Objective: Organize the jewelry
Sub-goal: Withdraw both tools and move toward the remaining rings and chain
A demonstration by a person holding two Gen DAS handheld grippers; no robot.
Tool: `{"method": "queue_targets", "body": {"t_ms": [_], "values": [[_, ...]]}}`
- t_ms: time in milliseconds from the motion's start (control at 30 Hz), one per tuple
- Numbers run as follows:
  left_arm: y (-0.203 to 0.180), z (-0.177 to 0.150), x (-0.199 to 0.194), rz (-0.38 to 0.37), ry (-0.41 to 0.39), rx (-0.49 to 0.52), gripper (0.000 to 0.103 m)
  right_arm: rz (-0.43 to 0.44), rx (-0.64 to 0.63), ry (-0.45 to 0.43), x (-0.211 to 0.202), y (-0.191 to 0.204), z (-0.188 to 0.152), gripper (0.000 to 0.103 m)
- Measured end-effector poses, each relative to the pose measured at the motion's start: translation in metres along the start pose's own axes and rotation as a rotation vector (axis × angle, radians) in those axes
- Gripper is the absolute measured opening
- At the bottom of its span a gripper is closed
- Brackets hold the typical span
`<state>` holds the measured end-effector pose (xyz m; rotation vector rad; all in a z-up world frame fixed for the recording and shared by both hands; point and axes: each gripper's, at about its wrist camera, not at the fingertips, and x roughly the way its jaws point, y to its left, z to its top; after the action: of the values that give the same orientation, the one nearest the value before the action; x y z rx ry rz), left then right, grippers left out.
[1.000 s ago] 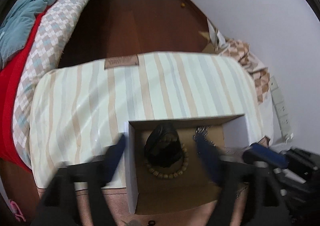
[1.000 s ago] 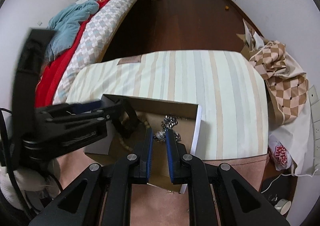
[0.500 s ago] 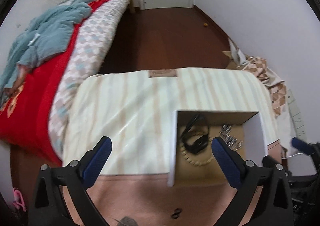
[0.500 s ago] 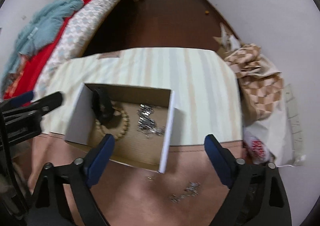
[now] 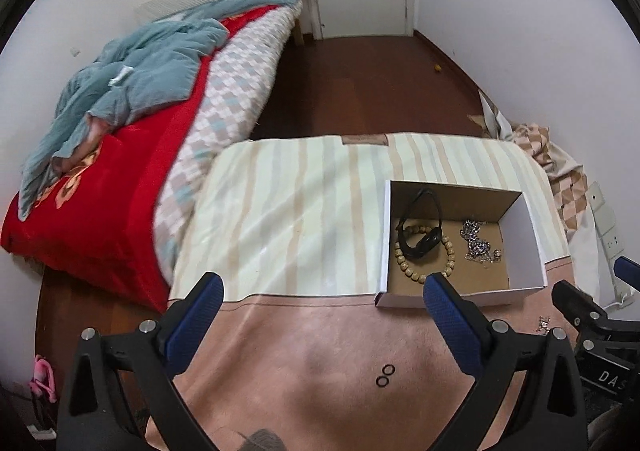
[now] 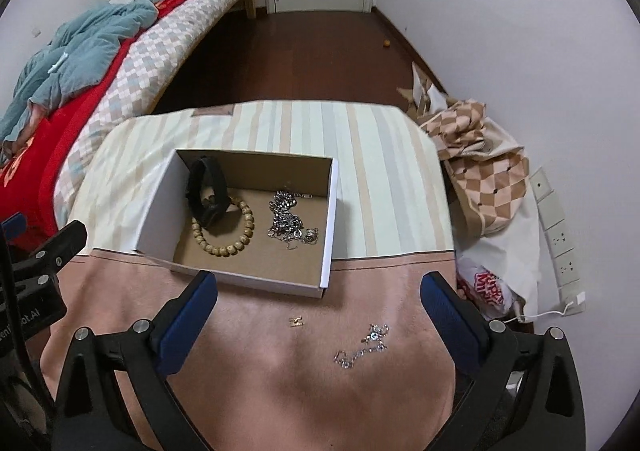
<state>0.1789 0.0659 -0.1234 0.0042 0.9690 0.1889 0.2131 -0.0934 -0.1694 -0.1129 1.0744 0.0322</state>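
An open white cardboard box point(image 6: 154, 219) point(image 5: 528, 243) sits on the table. It holds a black band point(image 6: 208, 191) point(image 5: 420, 219), a wooden bead bracelet point(image 6: 228, 235) point(image 5: 424, 255) and a silver chain point(image 6: 290, 221) point(image 5: 478, 241). On the pink cloth in front lie a thin silver necklace point(image 6: 362, 345), a small gold piece point(image 6: 296, 322) and two black rings point(image 5: 385, 375). My left gripper point(image 5: 320, 293) and right gripper point(image 6: 318, 293) are both open and empty, held back above the pink cloth.
A bed point(image 5: 120, 155) with red and checked covers stands at the left. Checked fabric and bags point(image 6: 484, 179) lie on the floor at the right by wall sockets point(image 6: 560, 235). A striped cloth point(image 6: 360, 139) covers the far table; its edges drop off all round.
My right gripper let go of the silver chain in the box, opened wide and pulled back. My left gripper also drew back and to the left.
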Motion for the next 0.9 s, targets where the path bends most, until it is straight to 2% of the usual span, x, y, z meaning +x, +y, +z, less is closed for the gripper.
{"method": "queue_targets", "body": {"t_ms": [433, 600, 733, 833, 900], "values": [[0.01, -0.033, -0.069, -0.017, -0.095, -0.024, 0.102, -0.01, 0.002, -0.135, -0.082, 0.005, -0.025, 0.103], [0.012, -0.043, -0.086, -0.024, -0.109, -0.04, 0.102, 0.021, 0.011, -0.167, -0.106, 0.005, -0.035, 0.103], [0.016, -0.059, -0.082, -0.01, -0.115, -0.072, 0.102, 0.063, 0.06, -0.153, -0.105, -0.007, -0.05, 0.103], [0.017, -0.076, -0.065, 0.002, -0.071, -0.073, 0.102, 0.063, 0.115, -0.114, -0.086, -0.024, -0.065, 0.103], [0.017, -0.09, -0.045, 0.016, -0.013, -0.068, 0.102, 0.048, 0.154, -0.057, -0.061, -0.039, -0.081, 0.103]]}}
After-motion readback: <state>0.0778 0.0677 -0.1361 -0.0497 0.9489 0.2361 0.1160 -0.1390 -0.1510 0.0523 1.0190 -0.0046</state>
